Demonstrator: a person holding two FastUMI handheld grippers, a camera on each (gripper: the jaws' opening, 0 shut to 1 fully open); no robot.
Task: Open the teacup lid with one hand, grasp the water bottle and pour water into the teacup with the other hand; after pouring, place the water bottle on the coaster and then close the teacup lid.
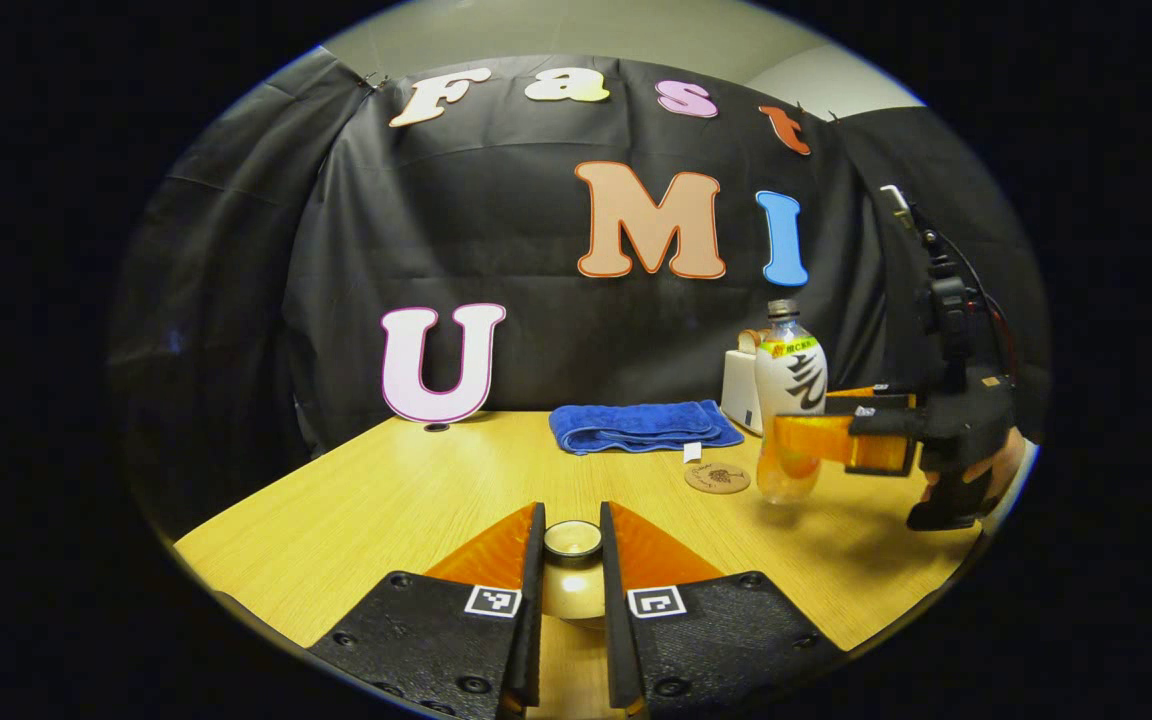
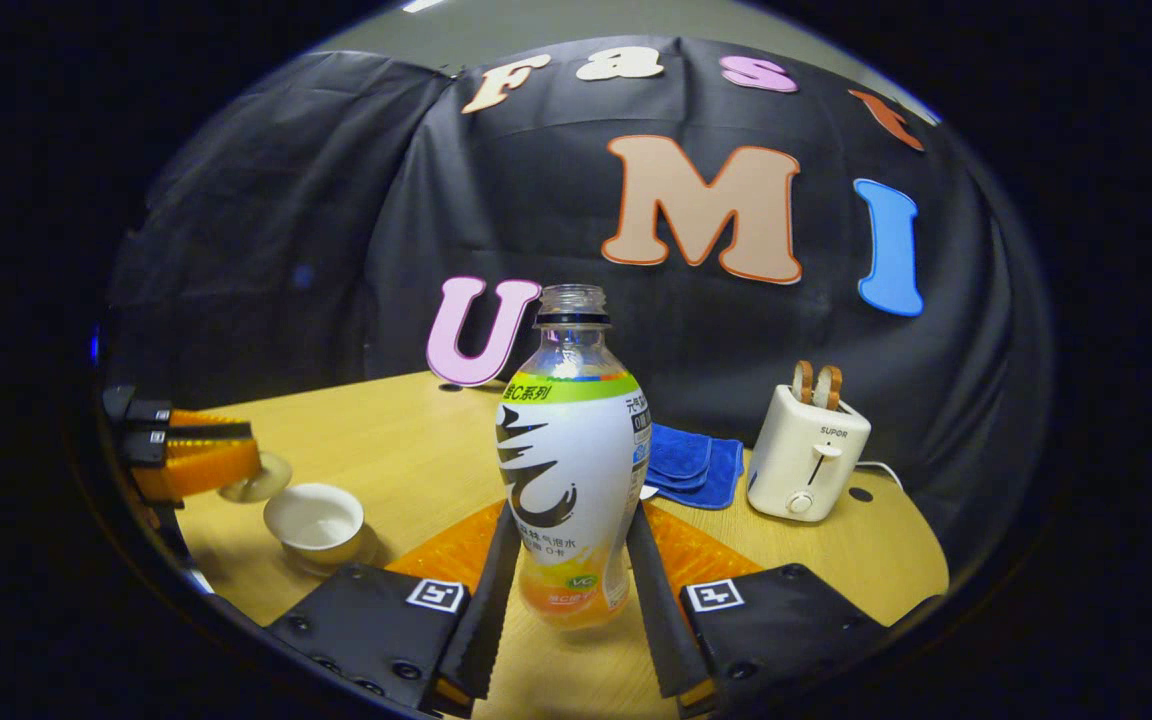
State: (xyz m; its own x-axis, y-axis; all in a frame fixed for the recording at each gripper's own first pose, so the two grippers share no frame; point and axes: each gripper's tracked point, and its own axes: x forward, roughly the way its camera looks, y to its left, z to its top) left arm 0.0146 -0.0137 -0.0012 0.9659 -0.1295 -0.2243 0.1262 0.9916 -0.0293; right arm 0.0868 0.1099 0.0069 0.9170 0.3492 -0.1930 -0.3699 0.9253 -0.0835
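Observation:
My left gripper (image 1: 572, 515) is shut on the cream teacup lid (image 1: 573, 575), whose ringed knob faces the camera. In the right gripper view that gripper (image 2: 198, 452) holds the lid (image 2: 261, 478) just left of and above the open white teacup (image 2: 316, 520) on the table. My right gripper (image 2: 573, 512) is shut on the lower body of the uncapped water bottle (image 2: 571, 450), which stands upright. From the left gripper view the bottle (image 1: 789, 385) and the right gripper (image 1: 798, 442), held by a hand, sit just right of the round wooden coaster (image 1: 717, 477).
A folded blue towel (image 1: 644, 425) lies at the back of the wooden table (image 1: 386, 500). A white toaster (image 2: 806, 455) with bread slices stands at the back right, behind the bottle. The table's front edge runs close below both grippers.

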